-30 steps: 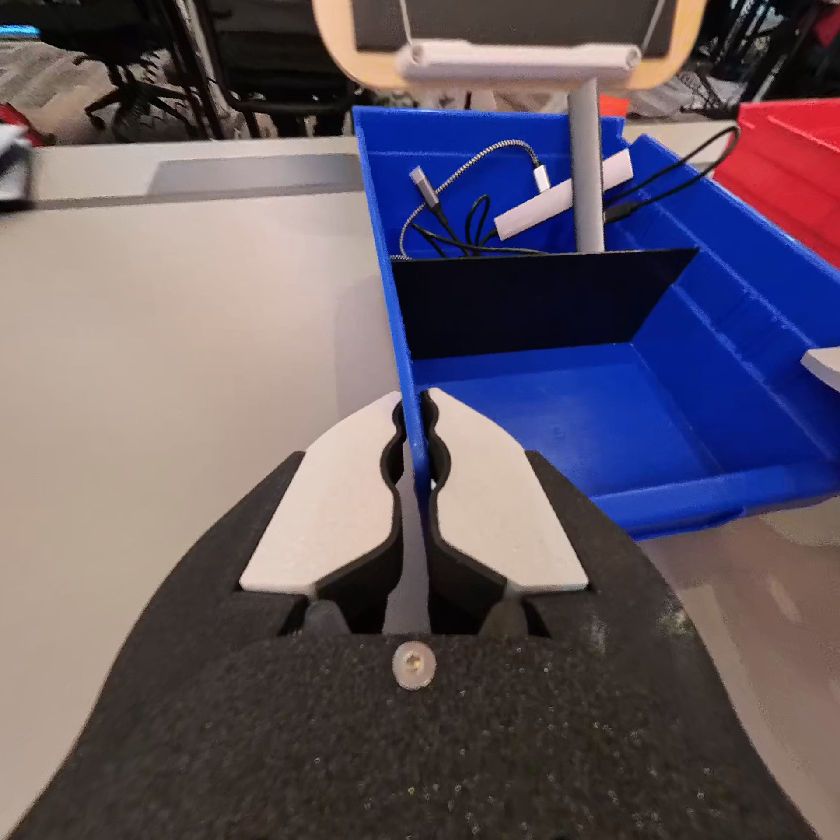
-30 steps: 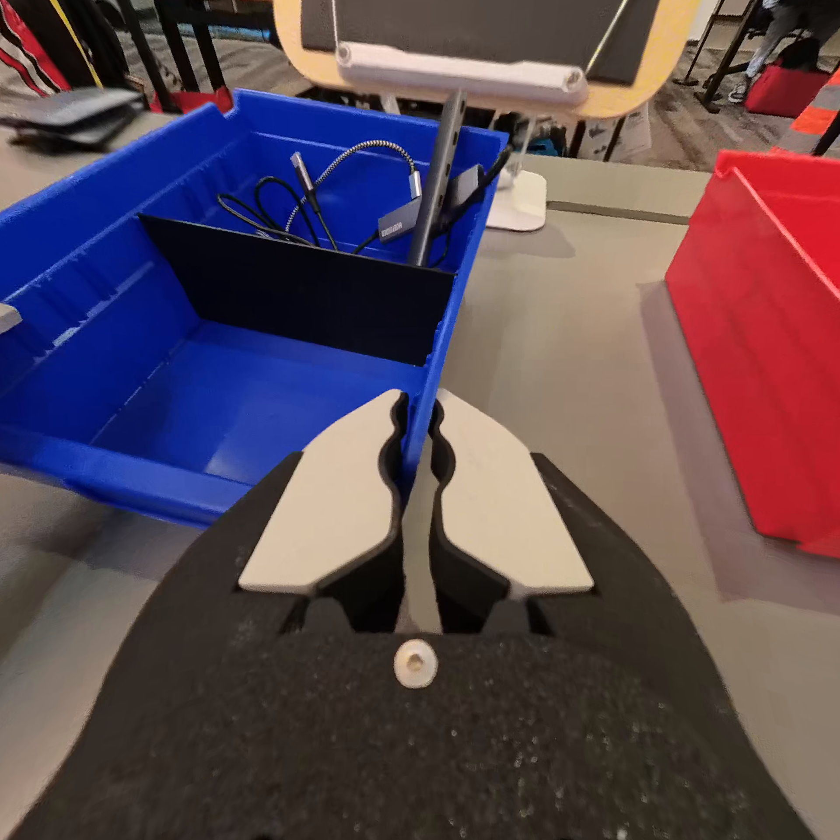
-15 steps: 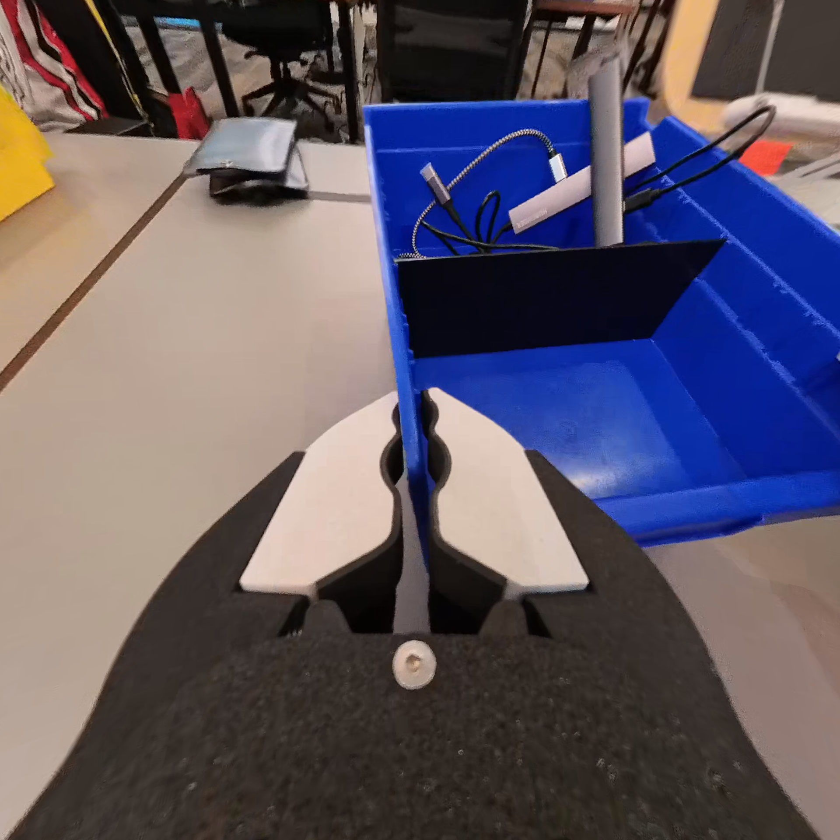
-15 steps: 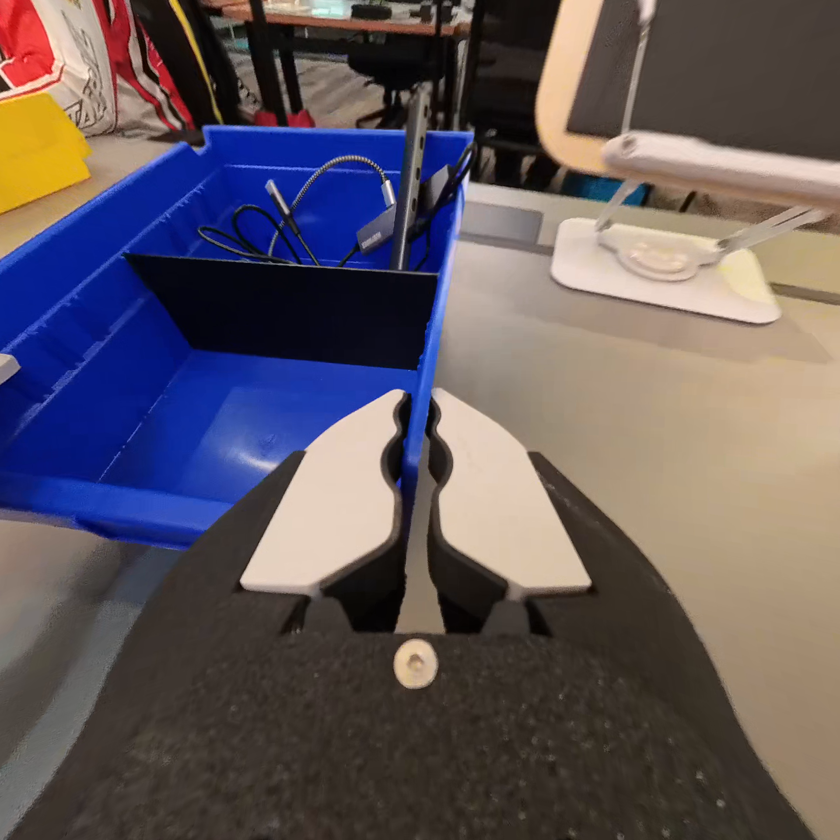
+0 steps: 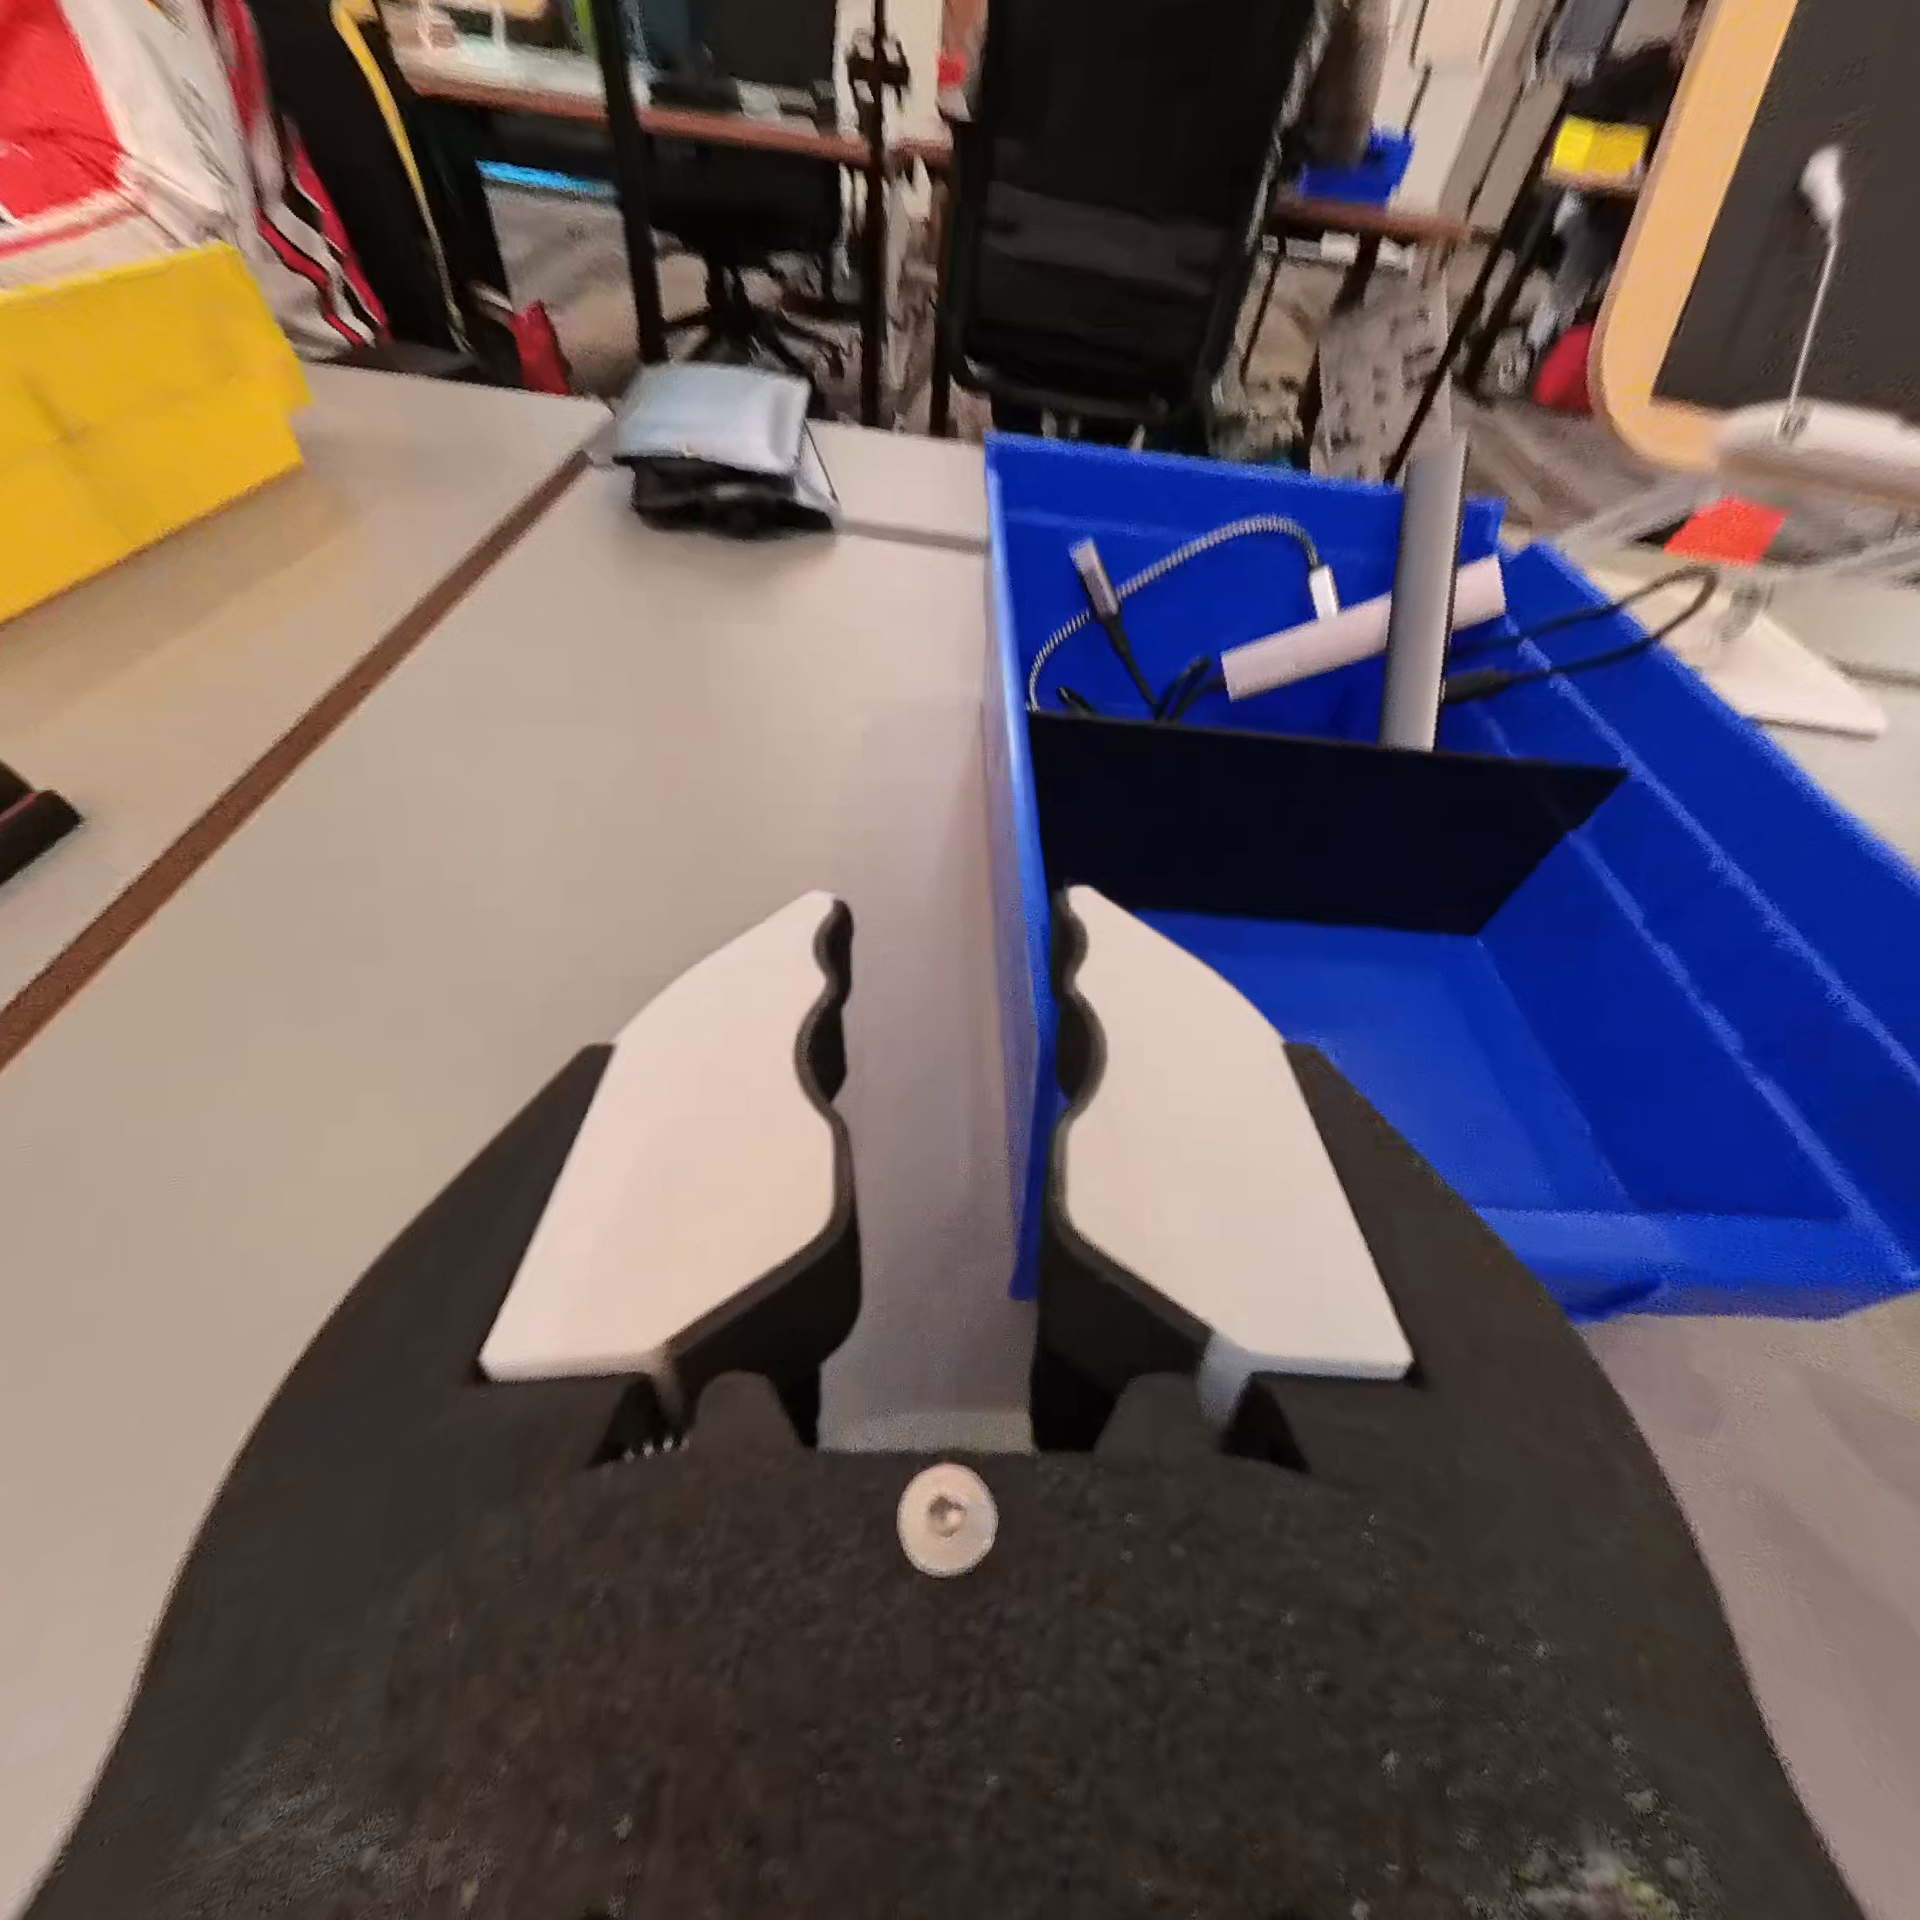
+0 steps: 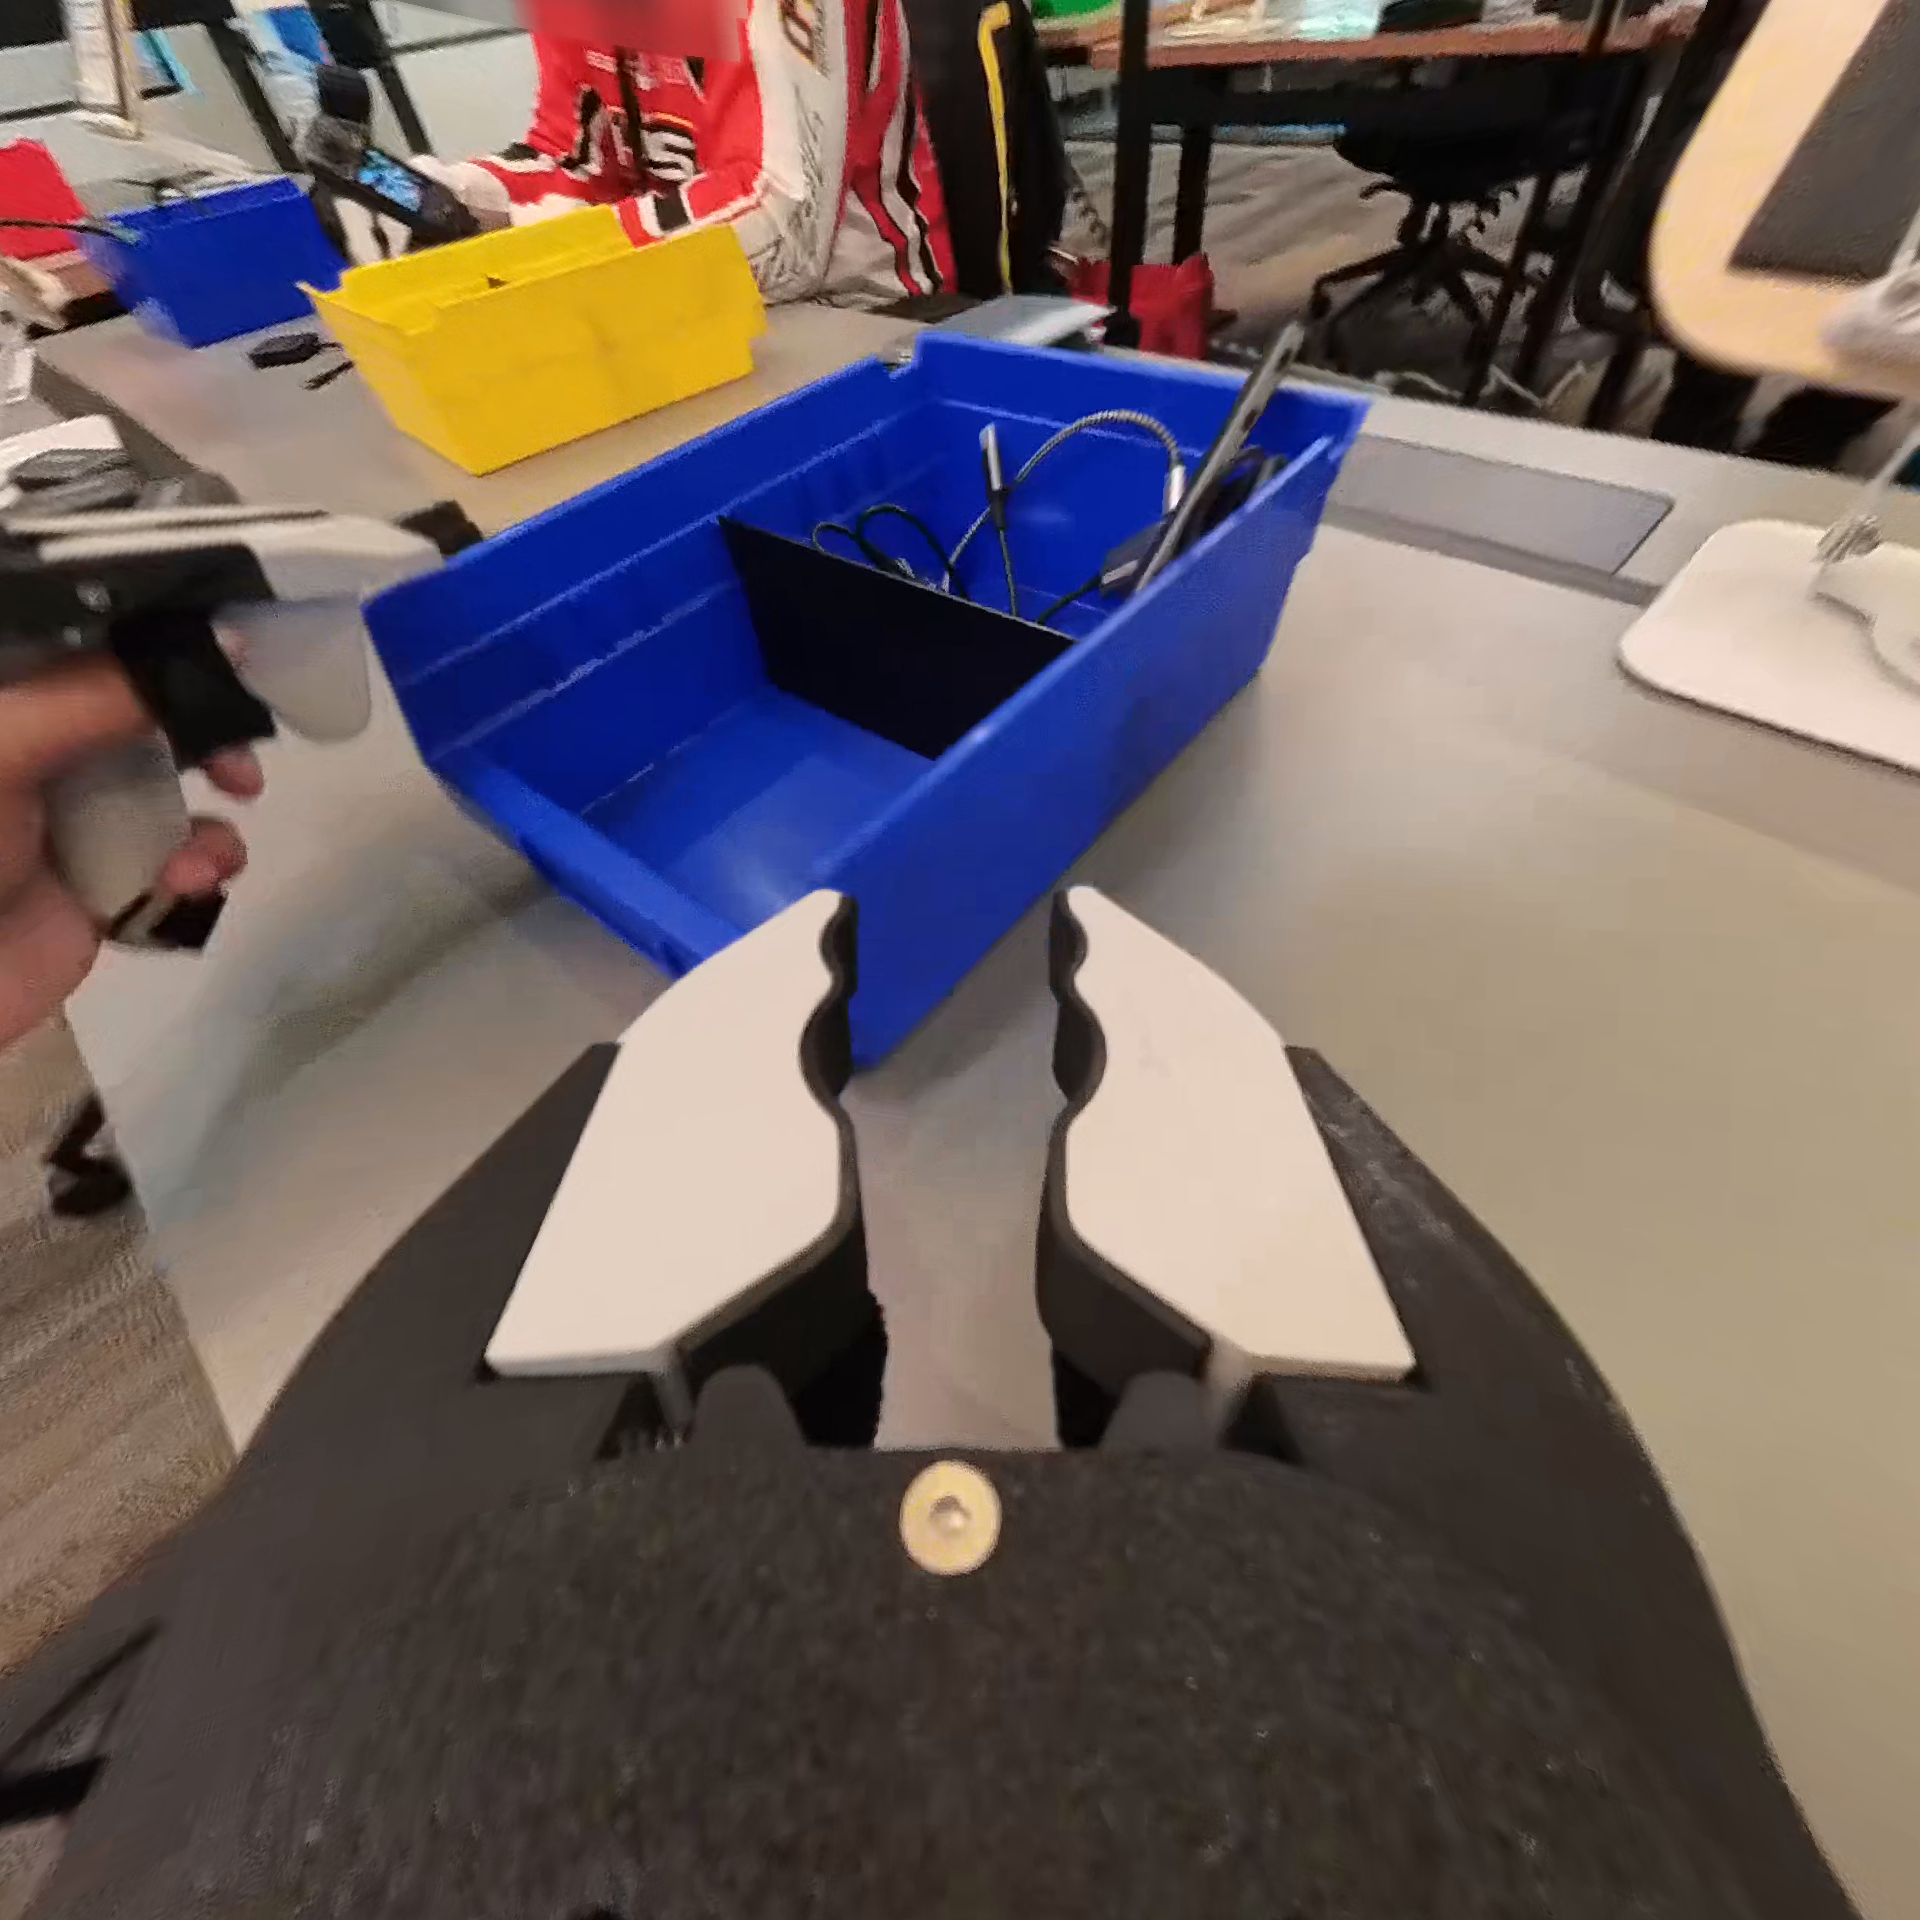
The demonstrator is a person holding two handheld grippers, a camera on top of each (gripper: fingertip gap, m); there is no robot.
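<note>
The grey table carries the blue bin, which is now let go on both sides: half a second ago each gripper was clamped on a side wall of it, and in both wrist views the jaws are now seen apart with nothing between the pads. From this it is judged that the bin has been set down. It stands flat on the table, and its black divider splits an empty near half from a far half in which cables and a grey bar are kept.

The left gripper is held level, its right finger just inside the bin's left wall. The right gripper is drawn back at the bin's near right corner, pointing across it.
</note>
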